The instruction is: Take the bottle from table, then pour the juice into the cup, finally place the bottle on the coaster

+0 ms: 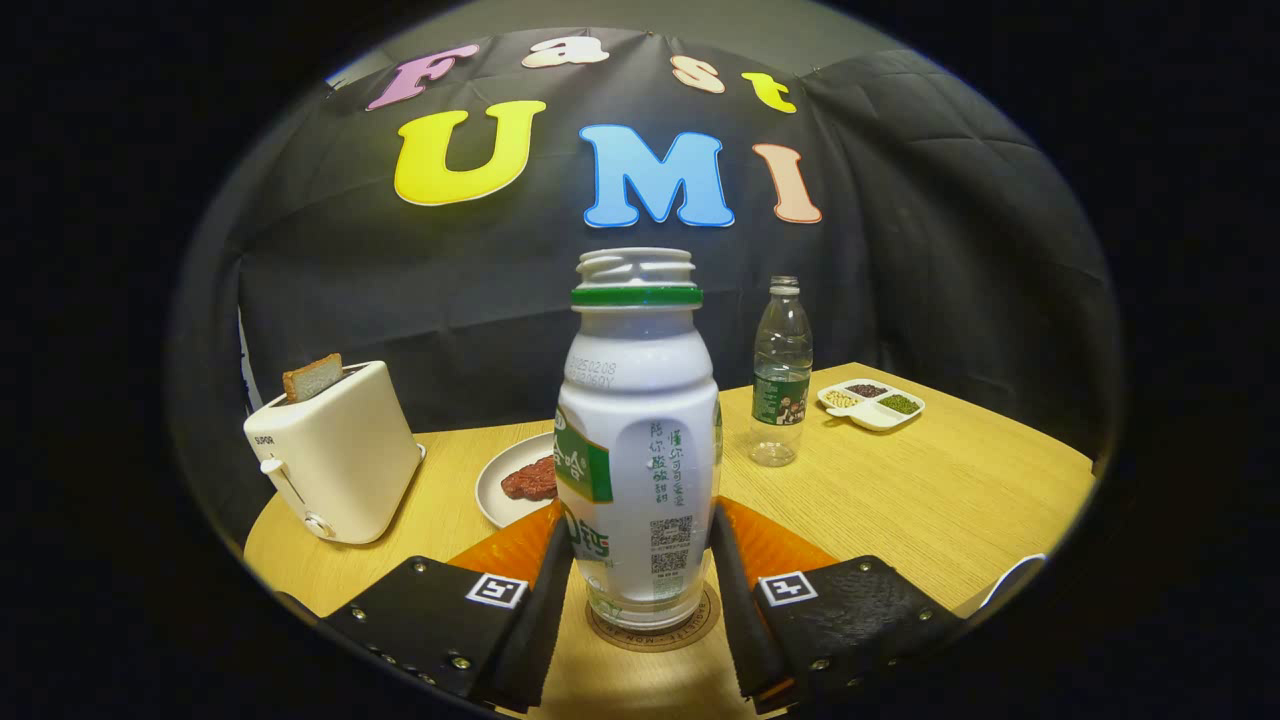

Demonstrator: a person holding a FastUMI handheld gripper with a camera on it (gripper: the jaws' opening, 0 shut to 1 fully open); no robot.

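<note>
Gripper view: the bottle (637, 440) stands upright between the two fingers of the gripper (636, 580), its long axis vertical and its open, capless mouth up. Its base sits on the round coaster (655, 628) — the rim of the coaster shows just under and in front of the bottle. Both fingers lie close against the bottle's lower sides; they look to be touching it, though whether they press or have just slackened cannot be told. The jaws stand at about the bottle's width, neither wide nor closed.

So the bottle lies dead ahead, centred in the grip and already on its target — the coming move, by this judgement, is to open and draw straight back without tipping it.

Beyond stand a toaster (335, 455), a plate (505, 487) and a clear water bottle (781, 375) on the table (950, 500).
</note>
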